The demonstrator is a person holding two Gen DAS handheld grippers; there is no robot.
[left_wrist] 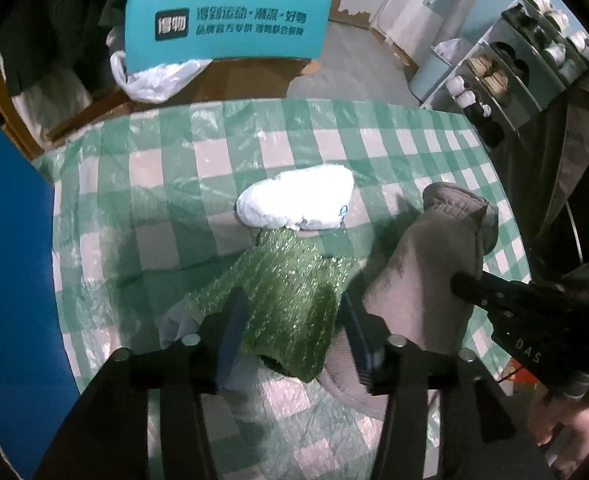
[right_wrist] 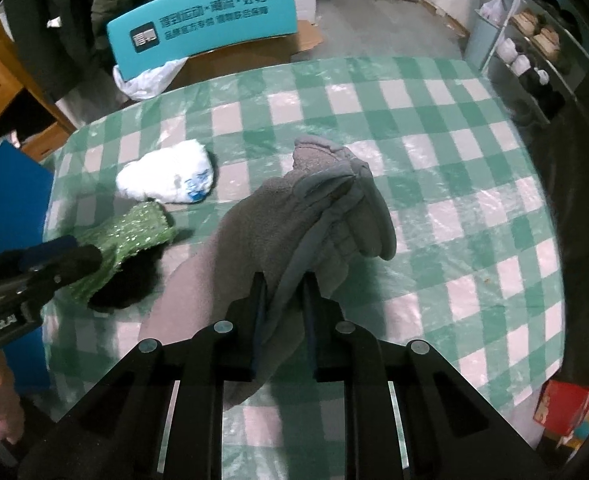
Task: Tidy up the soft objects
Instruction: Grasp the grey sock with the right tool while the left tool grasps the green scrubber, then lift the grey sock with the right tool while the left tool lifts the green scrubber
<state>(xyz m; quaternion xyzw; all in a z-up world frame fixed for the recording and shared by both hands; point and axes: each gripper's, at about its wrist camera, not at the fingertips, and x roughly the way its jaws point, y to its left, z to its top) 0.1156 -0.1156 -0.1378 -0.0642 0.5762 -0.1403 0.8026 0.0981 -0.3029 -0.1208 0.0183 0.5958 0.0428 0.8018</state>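
Observation:
My left gripper [left_wrist: 290, 308] is shut on a green bubble-wrap piece [left_wrist: 286, 292], held above the checked tablecloth [left_wrist: 166, 168]; it also shows in the right wrist view [right_wrist: 130, 240]. My right gripper [right_wrist: 284, 284] is shut on a grey fleece glove [right_wrist: 306, 216], lifted off the table; the glove shows in the left wrist view [left_wrist: 426, 264] just right of the bubble wrap. A white crumpled soft bundle [left_wrist: 298, 200] lies on the cloth beyond the bubble wrap, also seen in the right wrist view [right_wrist: 170, 178]. Something black [right_wrist: 130, 284] hangs under the bubble wrap.
A blue board [left_wrist: 10, 264] stands at the table's left edge. A teal sign [left_wrist: 230, 24] and a white plastic bag [left_wrist: 154, 80] are behind the table. A shoe rack [left_wrist: 510, 68] stands at the far right. A red box [right_wrist: 570, 408] sits low right.

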